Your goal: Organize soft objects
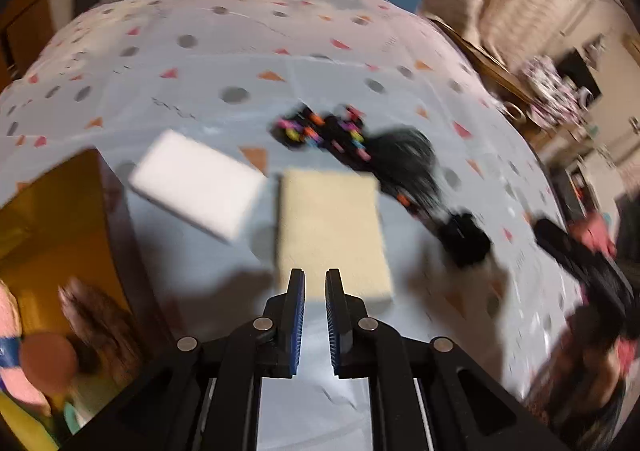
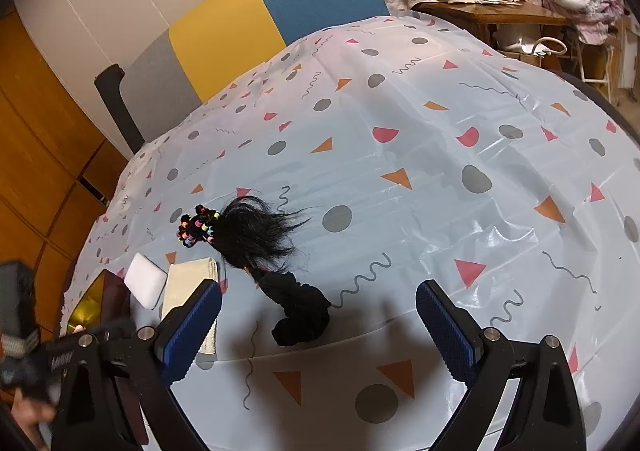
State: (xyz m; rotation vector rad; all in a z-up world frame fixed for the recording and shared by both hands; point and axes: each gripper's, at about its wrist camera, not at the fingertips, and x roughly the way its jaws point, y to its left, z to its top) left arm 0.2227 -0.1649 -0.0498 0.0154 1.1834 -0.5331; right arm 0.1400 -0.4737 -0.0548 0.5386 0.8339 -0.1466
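Motion-blurred left view, fisheye-bent edges, glossy glare

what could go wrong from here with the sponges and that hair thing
The white sponge sits by the table edge, so a nudge from the shut, empty left tool could tip it off. The loose black hairpiece with its coloured bands lies against the black cloth and near the beige sponge; the open right tool might drag strands or both items along. The glossy plastic tablecloth is creased and may bunch under a pushed sponge.
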